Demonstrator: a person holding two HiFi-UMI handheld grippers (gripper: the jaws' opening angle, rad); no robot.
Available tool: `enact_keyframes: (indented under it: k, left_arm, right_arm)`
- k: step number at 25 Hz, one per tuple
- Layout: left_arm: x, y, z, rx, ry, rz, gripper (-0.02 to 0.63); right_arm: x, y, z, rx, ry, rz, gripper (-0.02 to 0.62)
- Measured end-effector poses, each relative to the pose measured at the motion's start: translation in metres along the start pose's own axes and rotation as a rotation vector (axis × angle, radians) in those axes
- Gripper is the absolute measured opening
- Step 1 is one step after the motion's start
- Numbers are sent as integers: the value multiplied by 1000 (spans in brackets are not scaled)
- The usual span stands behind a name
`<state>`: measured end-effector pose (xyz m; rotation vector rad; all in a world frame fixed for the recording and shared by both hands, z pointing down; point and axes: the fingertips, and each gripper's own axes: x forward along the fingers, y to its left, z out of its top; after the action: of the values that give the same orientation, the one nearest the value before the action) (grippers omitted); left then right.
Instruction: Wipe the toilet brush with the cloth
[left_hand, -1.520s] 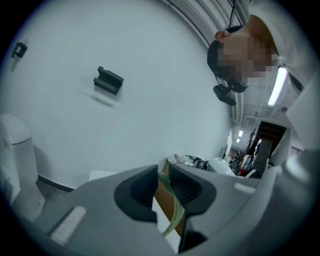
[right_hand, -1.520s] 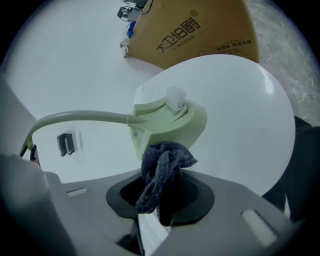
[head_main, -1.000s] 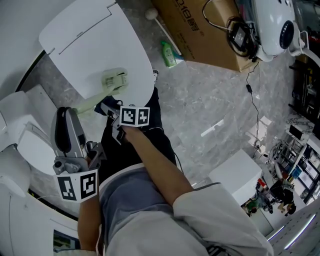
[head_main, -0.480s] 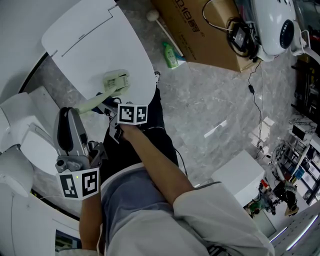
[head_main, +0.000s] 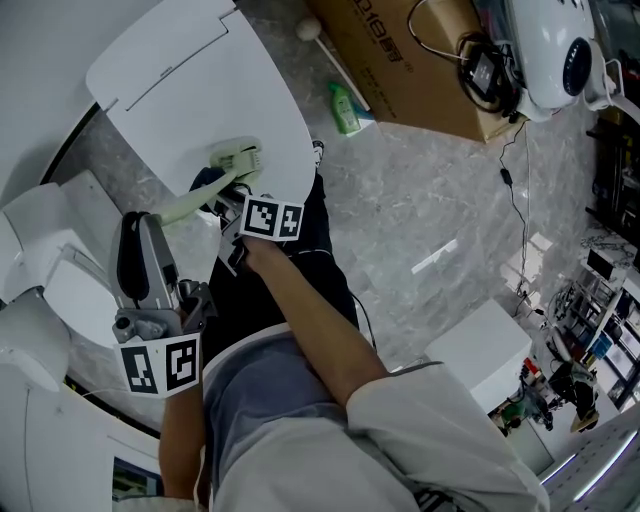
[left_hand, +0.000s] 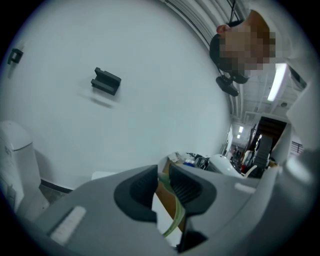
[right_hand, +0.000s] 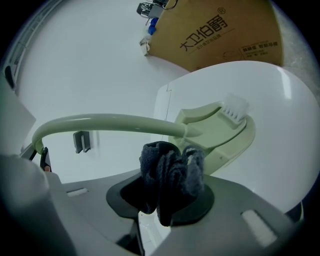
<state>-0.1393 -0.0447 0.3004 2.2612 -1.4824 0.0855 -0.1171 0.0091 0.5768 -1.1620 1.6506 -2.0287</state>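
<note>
L gripper (left_hand: 162, 187) fingers (left_hand: 187, 187) clamp brush (right_hand: 110, 122) | R gripper (right_hand: 167, 192) fingers (right_hand: 125, 196) clamp cloth (right_hand: 172, 172) | box (right_hand: 220, 30): Chinese print

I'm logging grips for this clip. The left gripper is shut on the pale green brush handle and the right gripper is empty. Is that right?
Not quite. The right gripper is not empty: its jaws are shut on a dark bunched cloth, as the right gripper view shows. The left gripper does clamp the brush handle.
</note>
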Motion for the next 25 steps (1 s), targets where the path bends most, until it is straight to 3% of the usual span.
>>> enact_keyframes:
  k: [11, 25]
  left_arm:
    - [0, 2, 1, -2, -10, 3, 0]
    - [2, 1, 1, -6, -11, 9, 0]
  right_arm:
    - [-8, -16, -19, 23, 62, -59, 97]
    - [-31, -25, -27, -48, 179, -90, 97]
